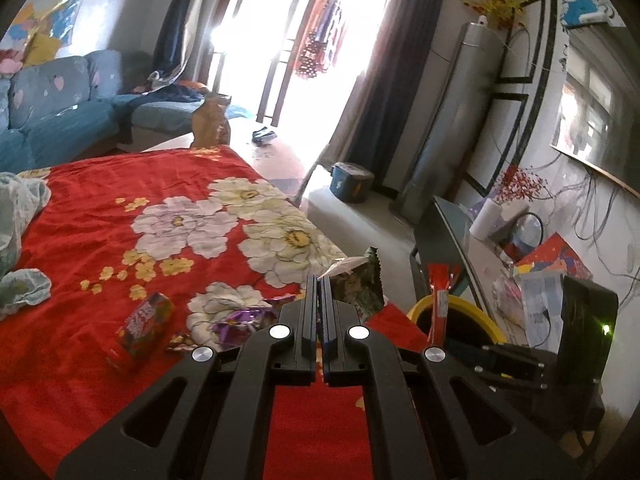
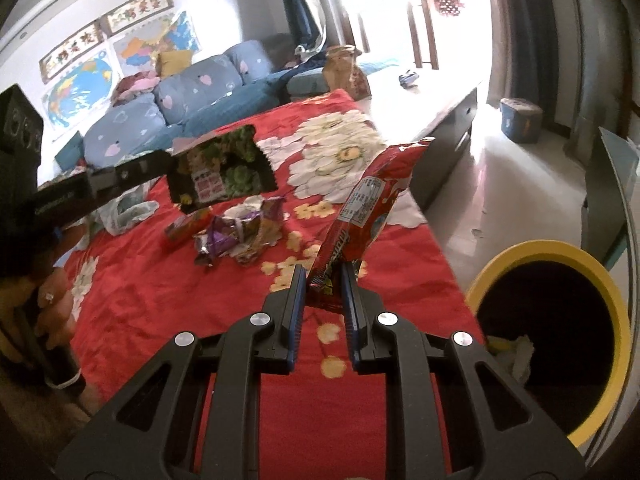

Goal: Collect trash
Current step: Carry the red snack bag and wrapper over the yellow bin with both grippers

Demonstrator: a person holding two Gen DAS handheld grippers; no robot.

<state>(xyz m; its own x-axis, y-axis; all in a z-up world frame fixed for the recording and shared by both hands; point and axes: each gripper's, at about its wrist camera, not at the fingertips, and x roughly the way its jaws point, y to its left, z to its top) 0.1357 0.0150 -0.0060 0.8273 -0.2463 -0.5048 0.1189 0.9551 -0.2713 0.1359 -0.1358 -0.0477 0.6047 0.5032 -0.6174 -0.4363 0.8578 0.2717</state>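
While each gripper clamps a wrapper, purple wrappers lie loose.

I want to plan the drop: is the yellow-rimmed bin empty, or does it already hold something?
Not empty: the right wrist view shows pale crumpled trash inside the bin.

Framed wall scrolls at ten o'clock in the right wrist view carry large Chinese characters, too small to read reliably. The red snack wrapper bears a white printed label and yellow lettering, both illegible. The green wrapper shows a pink-and-white panel, unreadable.
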